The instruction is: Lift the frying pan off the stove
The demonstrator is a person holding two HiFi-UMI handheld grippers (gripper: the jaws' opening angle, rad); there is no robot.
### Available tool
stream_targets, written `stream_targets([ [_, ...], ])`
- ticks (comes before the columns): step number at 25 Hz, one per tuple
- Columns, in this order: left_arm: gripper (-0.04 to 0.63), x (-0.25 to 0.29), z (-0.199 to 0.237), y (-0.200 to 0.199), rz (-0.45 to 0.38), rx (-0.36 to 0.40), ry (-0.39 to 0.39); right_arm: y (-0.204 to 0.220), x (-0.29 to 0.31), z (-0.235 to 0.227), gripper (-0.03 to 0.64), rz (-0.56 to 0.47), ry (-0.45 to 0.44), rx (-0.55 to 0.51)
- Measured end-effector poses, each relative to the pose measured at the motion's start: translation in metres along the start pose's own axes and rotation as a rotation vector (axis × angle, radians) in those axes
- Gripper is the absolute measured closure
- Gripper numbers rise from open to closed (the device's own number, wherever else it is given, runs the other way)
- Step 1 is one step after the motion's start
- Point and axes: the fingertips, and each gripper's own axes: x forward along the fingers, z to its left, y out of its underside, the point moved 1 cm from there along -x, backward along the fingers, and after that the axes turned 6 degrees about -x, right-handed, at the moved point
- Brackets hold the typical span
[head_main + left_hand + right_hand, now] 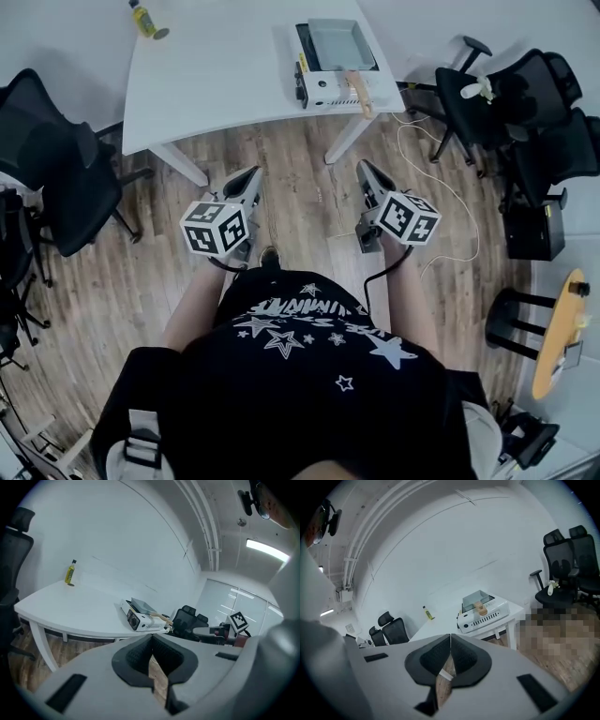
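A square grey frying pan point(339, 44) with a wooden handle point(360, 93) sits on a white portable stove point(330, 86) at the near right edge of the white table point(216, 75). Both gripper views show the pan point(143, 605) point(477, 599) on the stove point(139, 620) point(483, 616) some way ahead. My left gripper point(249, 180) point(151, 641) and right gripper point(367, 173) point(450, 641) hang side by side over the wooden floor, short of the table. Both are shut with nothing between the jaws.
A yellow bottle point(147, 21) stands at the table's far left. Black office chairs point(52, 159) crowd the left, and more chairs point(530, 103) the right. A white cable point(441, 187) trails over the floor from the stove's side. A stool point(525, 319) stands at the right.
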Motion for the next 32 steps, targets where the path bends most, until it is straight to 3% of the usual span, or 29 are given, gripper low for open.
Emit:
stream_targets([
  [8,0.587,0.025,0.023,-0.015,0.052,-0.007,0.059,-0.024,0.026,-0.001,0.607,-0.053,0.053,0.05],
  [17,0.587,0.054,0.024,-0.009,0.098,-0.021,0.082,-0.028,0.035,-0.038,0.607,-0.079,0.105,0.149],
  [24,0.586,0.096,0.006,-0.019,0.094,-0.013,0.1,-0.042,0.051,-0.074,0.604,-0.071,0.017,0.231],
  [25,0.586,0.104,0.002,-0.022,0.093,-0.011,0.104,-0.045,0.054,-0.078,0.585,-0.066,-0.009,0.251],
  [27,0.586,0.119,-0.004,-0.027,0.093,0.001,0.111,-0.051,0.062,-0.084,0.485,-0.061,-0.077,0.306],
  [32,0.586,0.153,-0.012,-0.035,0.092,0.0,0.101,-0.058,0.081,-0.098,0.411,-0.021,-0.187,0.398],
])
